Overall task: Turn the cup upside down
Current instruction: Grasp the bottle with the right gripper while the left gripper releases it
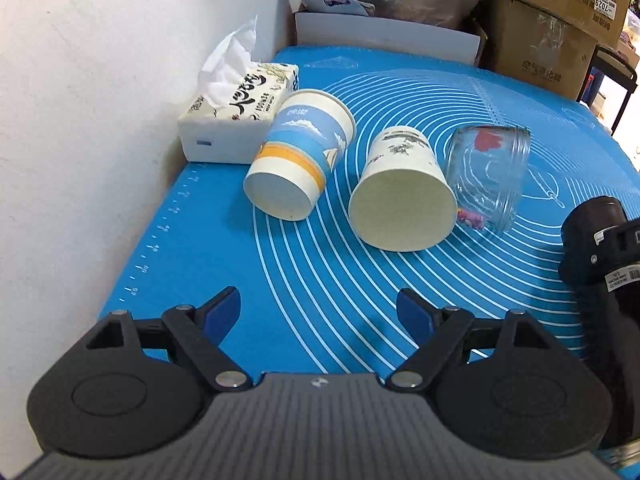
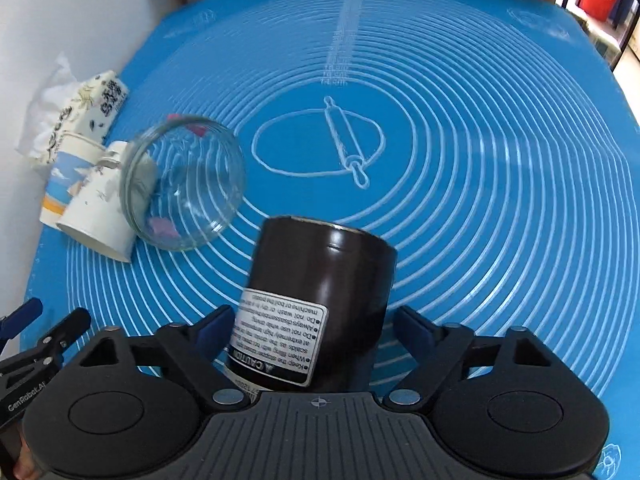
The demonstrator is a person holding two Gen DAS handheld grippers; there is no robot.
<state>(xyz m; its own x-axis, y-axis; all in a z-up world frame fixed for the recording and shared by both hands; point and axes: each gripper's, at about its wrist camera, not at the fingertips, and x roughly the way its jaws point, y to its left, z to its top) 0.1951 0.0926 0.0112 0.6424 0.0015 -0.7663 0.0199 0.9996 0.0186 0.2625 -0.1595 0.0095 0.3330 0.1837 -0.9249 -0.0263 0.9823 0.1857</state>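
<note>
We are keeping the right gripper [image 2: 308, 320] wide around the dark cup [image 2: 320, 304], lower centre, inverted on the blue mat [image 2: 480, 200]; closing evenly advised; left gripper [image 1: 318, 312] gaping empty.

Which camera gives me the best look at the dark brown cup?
The right wrist view: the dark brown cup stands between the open right gripper fingers, caution label upside down. The left wrist view catches only its edge at the frame's right.

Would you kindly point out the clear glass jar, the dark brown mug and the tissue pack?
clear glass jar [image 1: 490, 172]: left wrist view, its side wall.
dark brown mug [image 2: 324, 280]: right wrist view, its glossy side.
tissue pack [image 1: 236, 108]: left wrist view, its printed top.
</note>
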